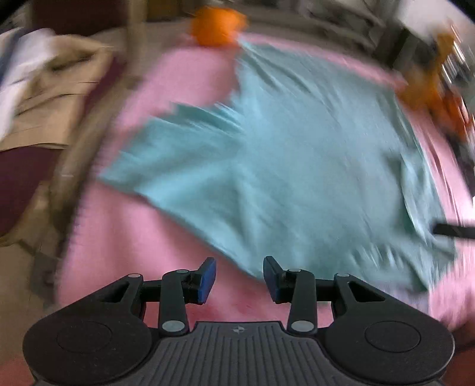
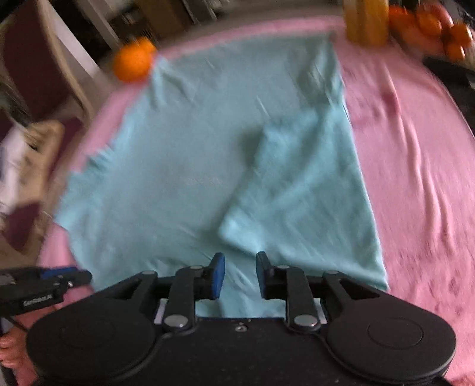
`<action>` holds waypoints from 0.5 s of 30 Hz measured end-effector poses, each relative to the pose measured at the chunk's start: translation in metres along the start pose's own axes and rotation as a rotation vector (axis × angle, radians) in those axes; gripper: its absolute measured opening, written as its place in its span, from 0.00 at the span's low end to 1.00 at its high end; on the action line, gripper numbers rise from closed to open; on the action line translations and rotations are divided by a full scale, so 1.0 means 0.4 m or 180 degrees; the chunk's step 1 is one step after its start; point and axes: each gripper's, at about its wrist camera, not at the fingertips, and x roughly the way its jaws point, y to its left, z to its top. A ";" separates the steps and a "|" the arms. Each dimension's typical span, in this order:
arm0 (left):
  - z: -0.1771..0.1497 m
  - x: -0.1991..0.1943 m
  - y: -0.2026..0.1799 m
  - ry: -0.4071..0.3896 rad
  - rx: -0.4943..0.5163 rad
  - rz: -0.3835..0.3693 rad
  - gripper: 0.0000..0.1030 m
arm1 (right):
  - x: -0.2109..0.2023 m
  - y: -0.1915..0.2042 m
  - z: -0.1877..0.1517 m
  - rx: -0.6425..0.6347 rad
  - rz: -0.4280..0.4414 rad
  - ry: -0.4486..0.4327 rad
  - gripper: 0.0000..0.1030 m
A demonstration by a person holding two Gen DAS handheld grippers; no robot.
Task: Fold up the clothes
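Observation:
A light blue garment (image 2: 178, 178) lies spread flat on a pink cloth (image 2: 415, 178), with its right side folded inward as a flap (image 2: 297, 184). My right gripper (image 2: 240, 274) hovers open over the garment's near edge, with nothing pinched between its blue pads. In the blurred left wrist view the same garment (image 1: 297, 163) fills the middle. My left gripper (image 1: 240, 279) stands open over the pink cloth (image 1: 133, 252), just short of the garment's near corner, and holds nothing. The left gripper (image 2: 44, 285) also shows at the left edge of the right wrist view.
An orange (image 2: 133, 59) sits at the garment's far left corner. A yellow-orange bottle (image 2: 366, 20) and a heap of oranges (image 2: 430, 26) stand at the far right. A dark flat object (image 2: 448, 71) lies beside them. Beige and white clothes (image 1: 44, 89) are piled on a chair at the left.

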 end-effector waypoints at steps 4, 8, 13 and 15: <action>0.065 0.020 0.156 -0.0001 -0.0875 -0.0096 0.35 | -0.017 -0.023 0.036 0.0507 0.0566 -0.0172 0.28; 0.109 0.059 0.234 0.0042 -0.1431 -0.0304 0.36 | -0.010 -0.044 0.042 0.0844 0.0877 -0.0283 0.34; 0.138 0.096 0.246 0.0041 -0.1560 0.0053 0.33 | -0.009 -0.038 0.037 0.0907 0.0985 -0.0416 0.37; 0.145 0.115 0.257 0.0036 -0.1605 0.0125 0.33 | -0.003 -0.038 0.038 0.0906 0.0965 -0.0413 0.40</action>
